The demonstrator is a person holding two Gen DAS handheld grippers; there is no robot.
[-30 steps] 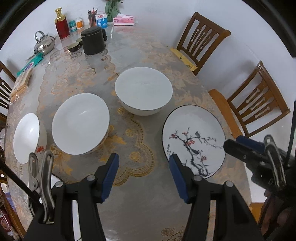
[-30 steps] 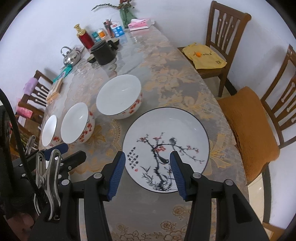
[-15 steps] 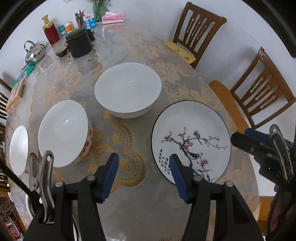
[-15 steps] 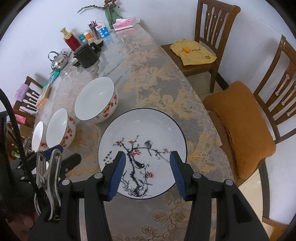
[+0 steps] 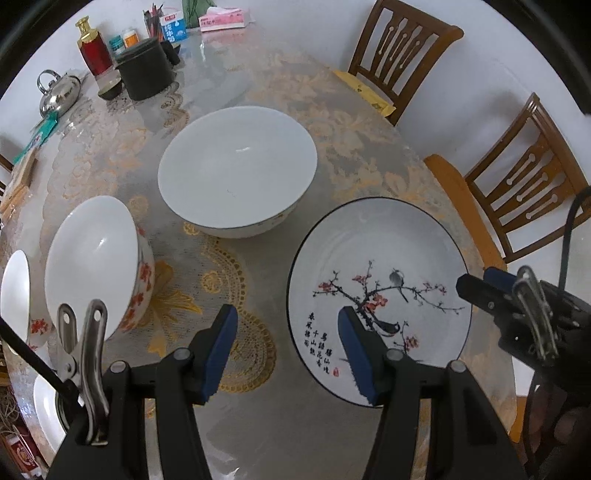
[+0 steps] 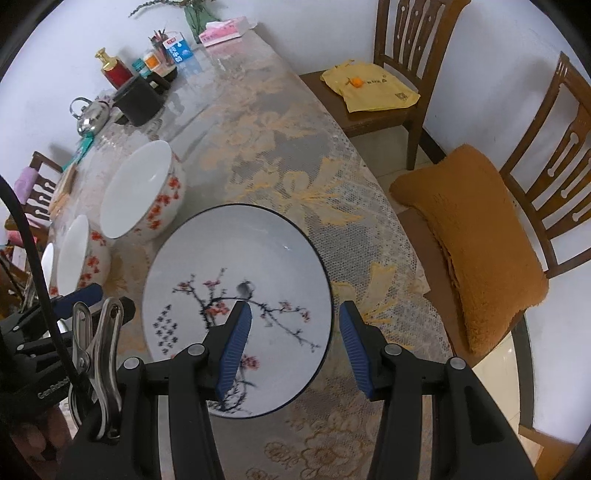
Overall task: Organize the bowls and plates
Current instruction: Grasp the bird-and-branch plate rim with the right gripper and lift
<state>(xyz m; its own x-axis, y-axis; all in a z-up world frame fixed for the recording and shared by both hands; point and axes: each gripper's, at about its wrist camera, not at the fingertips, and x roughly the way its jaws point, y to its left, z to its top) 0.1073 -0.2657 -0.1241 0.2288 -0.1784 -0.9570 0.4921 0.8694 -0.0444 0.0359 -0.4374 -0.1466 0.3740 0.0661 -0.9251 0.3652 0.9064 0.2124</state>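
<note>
A painted plate with plum blossom and a bird [image 5: 380,273] [image 6: 236,280] lies near the table's right edge. A large white bowl [image 5: 236,171] [image 6: 142,192] stands behind it, a medium bowl [image 5: 96,258] [image 6: 83,254] to its left, and a small bowl [image 5: 14,295] at the far left. My left gripper [image 5: 286,350] is open above the cloth, its right finger over the plate's left rim. My right gripper [image 6: 291,341] is open, straddling the plate's right rim, and it shows at the right of the left wrist view [image 5: 480,291].
A black pot [image 5: 146,74], kettle [image 5: 59,92], red bottle [image 5: 94,48], cartons and a tissue box [image 5: 221,22] crowd the table's far end. Wooden chairs [image 5: 402,44] [image 6: 546,206] stand along the right side, one with an orange cushion [image 6: 476,229]. Another white plate's rim [image 5: 46,410] shows at lower left.
Both grippers have shifted right and closer to the painted plate. The right gripper's fingers now straddle its right rim. Both stay open.
</note>
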